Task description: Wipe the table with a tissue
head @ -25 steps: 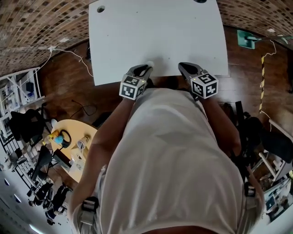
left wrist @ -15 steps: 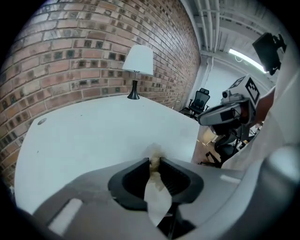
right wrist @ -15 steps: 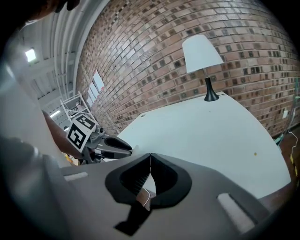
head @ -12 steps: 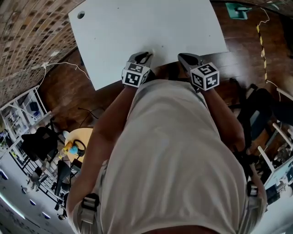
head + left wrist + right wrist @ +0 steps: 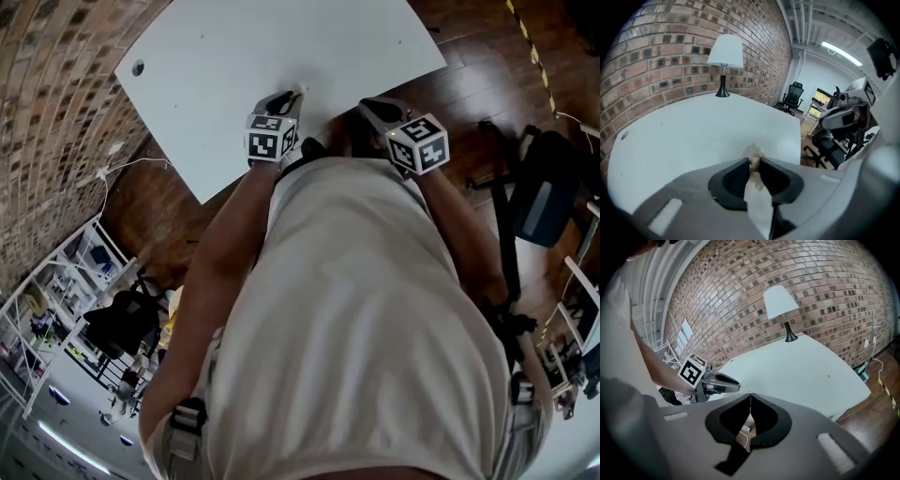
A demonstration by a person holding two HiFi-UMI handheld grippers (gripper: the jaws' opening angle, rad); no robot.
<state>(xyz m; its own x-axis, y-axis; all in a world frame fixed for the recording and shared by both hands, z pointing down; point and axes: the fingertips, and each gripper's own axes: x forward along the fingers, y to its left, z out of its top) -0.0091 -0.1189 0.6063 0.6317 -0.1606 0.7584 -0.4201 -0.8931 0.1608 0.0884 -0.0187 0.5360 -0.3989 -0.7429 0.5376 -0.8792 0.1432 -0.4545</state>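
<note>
Left gripper view shows the left gripper clamped firmly on the tissue. 1 small crumpled tuft pokes out past the tips, and a flat tail runs back between the 2 jaws toward the camera. The tuft sits over the near part of the white table, though I cannot tell whether it touches the surface. A lamp stands at the far end. In the right gripper view, the right gripper has its jaws pressed together at the tips with nothing between them, and it hangs just beside the left one at the table's near edge. Wiping seems about to begin. Because so little tissue protrudes, the left gripper should probably tip downward so the soft tuft, not the hard jaw tips, meets the top. Light pressure and a firm clamp should stop the paper dragging out. Overlapping strokes from the near edge outward, stopping short of the lamp, would cover the surface best, with the right gripper held out of the path.
</note>
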